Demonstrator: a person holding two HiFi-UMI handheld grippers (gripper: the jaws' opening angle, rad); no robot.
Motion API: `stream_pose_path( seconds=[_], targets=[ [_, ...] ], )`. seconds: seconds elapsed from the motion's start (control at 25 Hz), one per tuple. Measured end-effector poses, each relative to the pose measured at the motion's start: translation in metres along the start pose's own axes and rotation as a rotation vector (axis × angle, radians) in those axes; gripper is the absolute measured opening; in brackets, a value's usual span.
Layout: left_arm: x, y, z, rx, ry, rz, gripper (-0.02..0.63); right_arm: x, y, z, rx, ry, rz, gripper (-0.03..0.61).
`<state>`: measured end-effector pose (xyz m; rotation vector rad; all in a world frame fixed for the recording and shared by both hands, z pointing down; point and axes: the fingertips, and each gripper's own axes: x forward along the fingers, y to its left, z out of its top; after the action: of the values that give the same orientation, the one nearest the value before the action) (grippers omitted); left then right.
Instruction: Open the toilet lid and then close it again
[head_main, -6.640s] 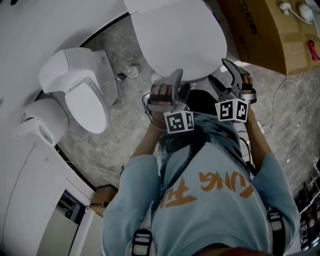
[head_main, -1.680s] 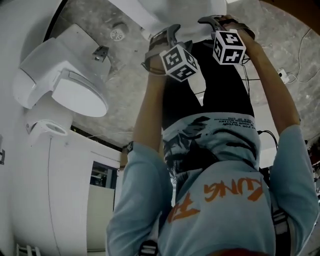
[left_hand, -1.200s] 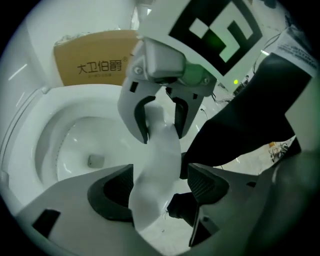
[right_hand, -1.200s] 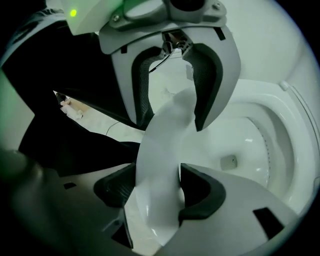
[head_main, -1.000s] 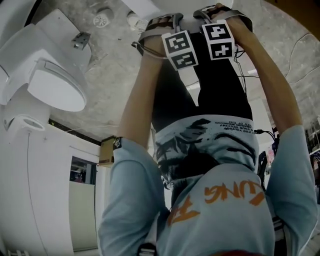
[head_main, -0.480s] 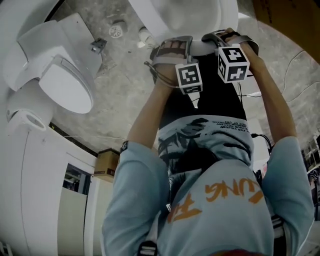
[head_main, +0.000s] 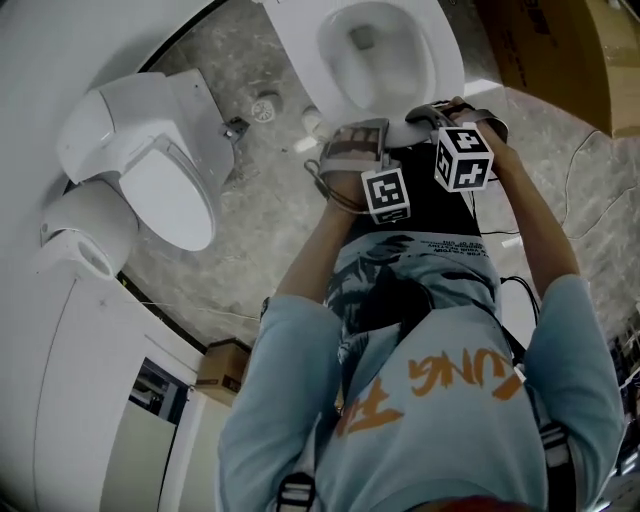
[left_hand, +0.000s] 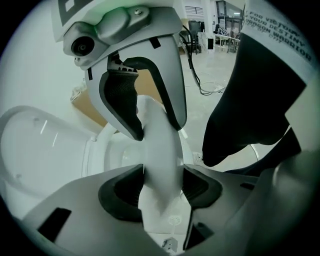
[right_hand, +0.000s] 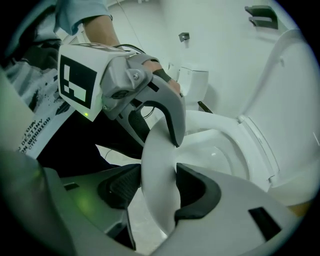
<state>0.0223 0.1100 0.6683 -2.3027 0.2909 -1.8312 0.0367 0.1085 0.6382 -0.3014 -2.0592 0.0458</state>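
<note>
Beyond the left tongs (left_hand: 160, 190) and right tongs (right_hand: 157, 192), both with jaws just drawn in and clamped on the front edge of the seat ring (right_hand: 159, 160), seemingly standing upright past the bared bowl (head_main: 380, 50): toilet lid (right_hand: 292, 100), so opening likely done, closing yet to do.

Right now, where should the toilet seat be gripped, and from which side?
Take the toilet seat by its front edge, coming from the front, fingers above and below. It is a thin flat ring, free at the front, so lifting there should swing it easily.
</note>
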Motion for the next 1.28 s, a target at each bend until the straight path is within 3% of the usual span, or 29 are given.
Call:
stream_pose_path(
  seconds=[0.16,0.52,0.68,0.88,1.28],
  targets=[
    [-0.028,0.019,0.0,-0.002,0.009,0.022,0.231,-0.029,-0.005,0.018,-0.025,0.001,-0.044,0.231],
    [-0.084,0.068,0.006,-0.054,-0.038,0.116,0.196,-0.08,-0.025,0.046,-0.189,0.02,-0.218,0.222],
    [-0.11,0.095,0.009,-0.099,-0.065,0.166,0.173,-0.107,-0.044,0.062,-0.224,-0.002,-0.387,0.19],
    [-0.144,0.139,0.009,-0.169,-0.075,0.249,0.156,-0.153,-0.076,0.083,-0.172,-0.075,-0.626,0.161],
    [-0.192,0.24,0.002,-0.184,-0.04,0.441,0.132,-0.23,-0.15,0.126,-0.23,-0.103,-0.896,0.132]
  ],
)
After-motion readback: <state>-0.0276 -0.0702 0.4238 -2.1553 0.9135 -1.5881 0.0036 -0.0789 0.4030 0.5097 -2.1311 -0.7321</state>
